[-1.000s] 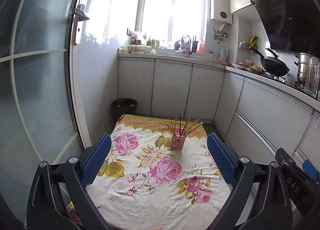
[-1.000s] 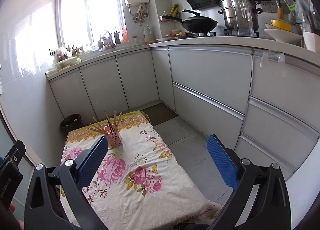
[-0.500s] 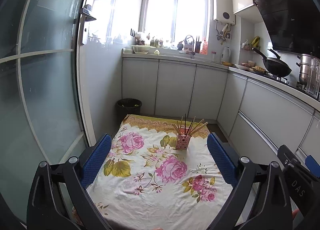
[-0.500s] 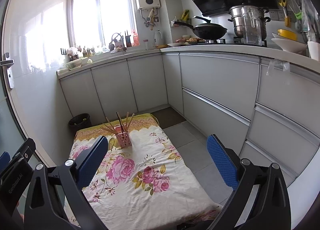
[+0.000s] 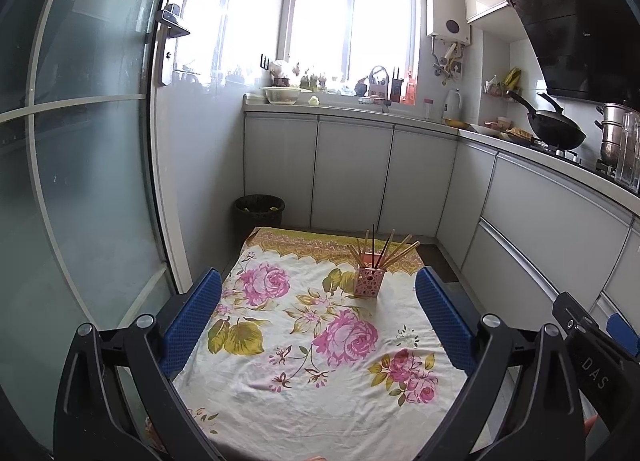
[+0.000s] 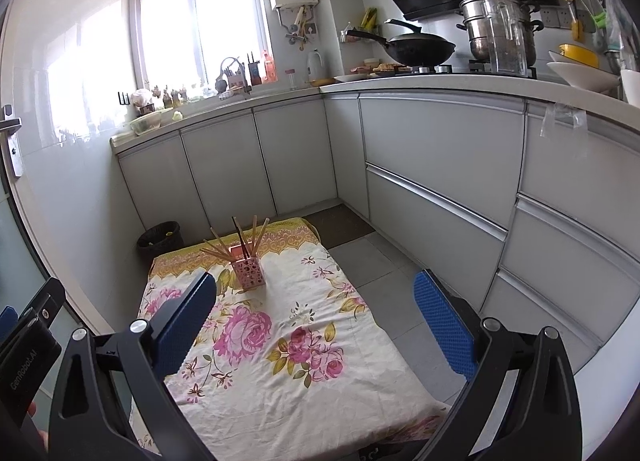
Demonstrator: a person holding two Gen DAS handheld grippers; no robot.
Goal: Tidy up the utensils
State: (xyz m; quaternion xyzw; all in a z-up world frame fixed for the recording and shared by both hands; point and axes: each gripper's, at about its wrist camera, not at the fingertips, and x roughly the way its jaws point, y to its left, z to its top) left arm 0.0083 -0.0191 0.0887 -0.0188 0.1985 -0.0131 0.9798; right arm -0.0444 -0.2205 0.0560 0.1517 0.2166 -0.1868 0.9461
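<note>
A pink perforated holder (image 5: 369, 281) (image 6: 249, 273) stands upright toward the far end of a low table covered with a floral cloth (image 5: 304, 373) (image 6: 288, 377). Several wooden chopsticks (image 5: 380, 249) (image 6: 240, 239) fan out of its top. My left gripper (image 5: 318, 319) is open, well short of the holder, nothing between its blue pads. My right gripper (image 6: 314, 319) is also open and empty, held over the near right part of the table. No loose utensils show on the cloth.
A black waste bin (image 5: 259, 213) (image 6: 160, 237) sits past the table's far left corner. Grey cabinets (image 5: 352, 177) (image 6: 440, 181) run along the back and right. A glass door (image 5: 80, 181) stands at left. A wok (image 6: 420, 49) and steel pot (image 6: 500, 29) sit on the counter.
Both views have drifted slightly, so the table and holder sit a little to the right in each frame. Both grippers stayed open and empty.
</note>
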